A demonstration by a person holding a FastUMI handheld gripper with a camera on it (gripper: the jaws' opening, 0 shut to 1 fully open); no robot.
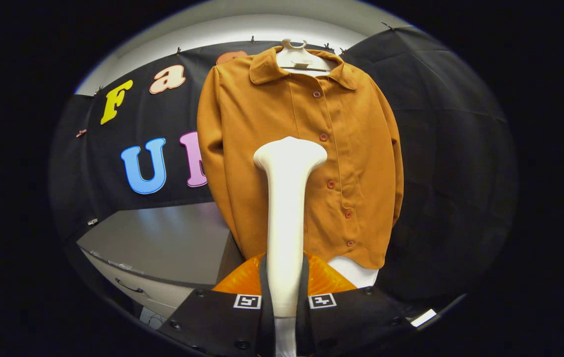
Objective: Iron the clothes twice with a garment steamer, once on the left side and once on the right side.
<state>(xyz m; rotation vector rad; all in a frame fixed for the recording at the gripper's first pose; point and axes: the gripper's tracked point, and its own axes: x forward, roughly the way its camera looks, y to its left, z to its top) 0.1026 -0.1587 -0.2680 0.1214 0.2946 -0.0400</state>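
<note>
White plastic is standing straight up between the gripper's point(285, 297) two fingers: the garment steamer point(286, 218), a slim handle widening into a rounded head at the top. Both fingers are pressing against the handle's lower part, one on each side, so the claw is clamped on it and holding it upright. The steamer's head is sitting in front of the middle of the shirt point(302, 148), just to the side of the button row; whether the head is touching the cloth or hovering just off it cannot be told from this angle.

The shirt is a mustard-brown, long-sleeved one with a collar and a line of small reddish buttons running down the front. It is hanging buttoned up from a pale hanger point(301, 58), whose hook is showing above the collar, and both sleeves are hanging down along the sides. Below the hem, a strip of something white is showing.

Beyond the fingers and beside the shirt's lower half, a grey cabinet point(163, 248) is standing, with a flat top catching the light and a drawer handle on its front. The booth's dark cloth wall point(440, 148) is hanging behind the shirt, and a pale ceiling is showing above it.
</note>
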